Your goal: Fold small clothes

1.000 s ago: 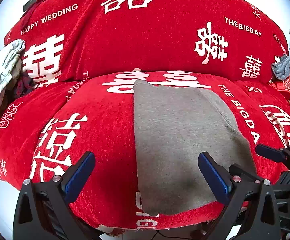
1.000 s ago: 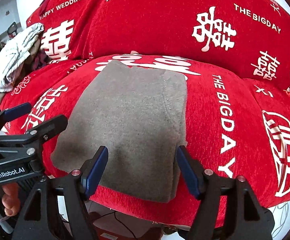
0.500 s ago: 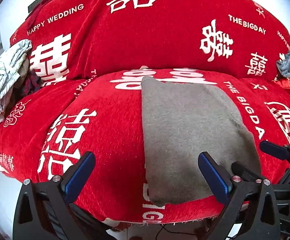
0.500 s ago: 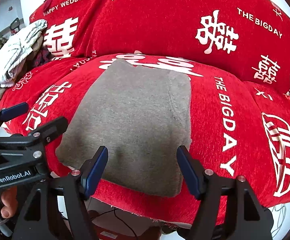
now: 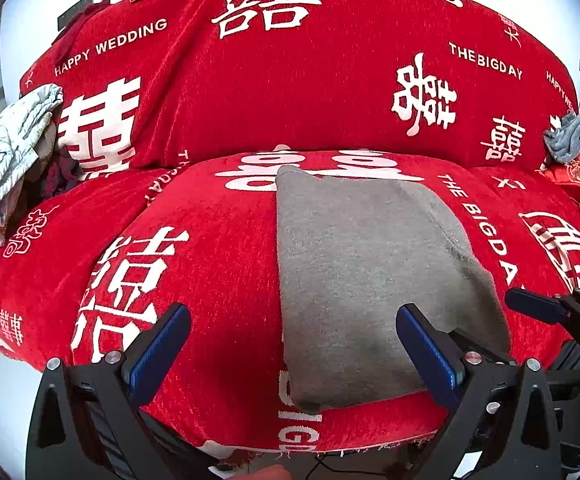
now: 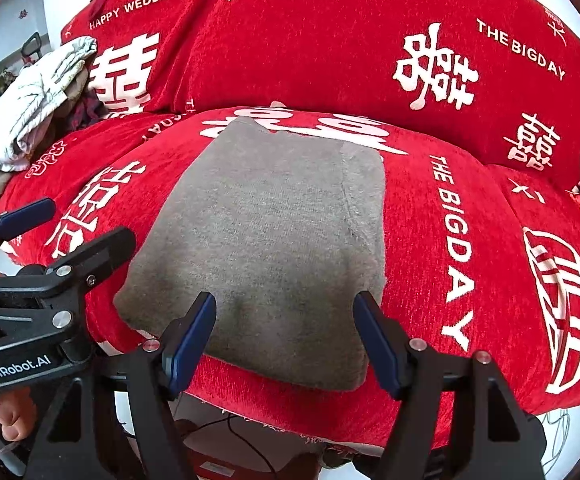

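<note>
Grey garment (image 5: 370, 280): folded flat on the red sofa cover (image 5: 209, 260).
Left tongs (image 5: 290, 344): apart, empty, at six o'clock.
Right tongs (image 6: 285, 340): apart, empty, over the garment's near edge.
Clothes pile (image 6: 29, 108): at ten o'clock.

A red-covered sofa (image 5: 217, 264) carries a folded grey garment (image 5: 370, 280) on its seat.

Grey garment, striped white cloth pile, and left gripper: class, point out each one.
Grey garment (image 6: 273, 240), right wrist view, middle of its folded top.
Striped white cloth pile (image 5: 5, 160), left wrist view, middle of the bundle.
Left gripper (image 5: 290, 344), left wrist view, midway between open fingertips.
</note>
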A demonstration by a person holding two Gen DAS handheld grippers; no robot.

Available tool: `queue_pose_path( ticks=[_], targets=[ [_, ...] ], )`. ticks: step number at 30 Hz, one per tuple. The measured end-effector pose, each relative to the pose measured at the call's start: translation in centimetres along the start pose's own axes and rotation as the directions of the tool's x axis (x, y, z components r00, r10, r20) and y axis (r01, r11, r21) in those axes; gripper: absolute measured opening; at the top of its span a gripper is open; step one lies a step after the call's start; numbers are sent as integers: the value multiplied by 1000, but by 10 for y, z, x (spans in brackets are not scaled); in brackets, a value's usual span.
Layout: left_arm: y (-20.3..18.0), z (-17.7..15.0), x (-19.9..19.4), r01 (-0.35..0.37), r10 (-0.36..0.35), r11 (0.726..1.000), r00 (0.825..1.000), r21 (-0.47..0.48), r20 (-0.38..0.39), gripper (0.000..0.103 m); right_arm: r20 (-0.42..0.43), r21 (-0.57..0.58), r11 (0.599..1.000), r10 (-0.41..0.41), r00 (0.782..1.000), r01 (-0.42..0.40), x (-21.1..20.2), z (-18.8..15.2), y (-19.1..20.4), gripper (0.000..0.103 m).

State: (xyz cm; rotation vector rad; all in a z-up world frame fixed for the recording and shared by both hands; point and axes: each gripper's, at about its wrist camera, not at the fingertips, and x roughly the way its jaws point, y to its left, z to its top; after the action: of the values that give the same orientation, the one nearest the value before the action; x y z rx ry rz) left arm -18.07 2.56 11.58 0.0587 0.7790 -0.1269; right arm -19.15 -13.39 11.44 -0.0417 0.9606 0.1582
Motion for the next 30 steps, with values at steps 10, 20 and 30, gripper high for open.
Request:
queue_pose_path(
  ticks=[10, 20, 30],
  targets=[
    [1, 1, -2, 4, -4, 1000, 1000, -5, 7, 103, 2, -4, 1000, -2, 1000, 2, -2, 1, 0, 74],
    [-4, 2, -5, 4, -4, 1000, 1000, 6, 13, 103, 4, -9, 1000, -1, 1000, 1, -5, 4, -2, 74],
    [-5, 2, -3, 1, -1, 1000, 1000, 2, 7, 103, 3, -8, 1000, -3, 1000, 3, -5, 5, -1, 74]
  ],
)
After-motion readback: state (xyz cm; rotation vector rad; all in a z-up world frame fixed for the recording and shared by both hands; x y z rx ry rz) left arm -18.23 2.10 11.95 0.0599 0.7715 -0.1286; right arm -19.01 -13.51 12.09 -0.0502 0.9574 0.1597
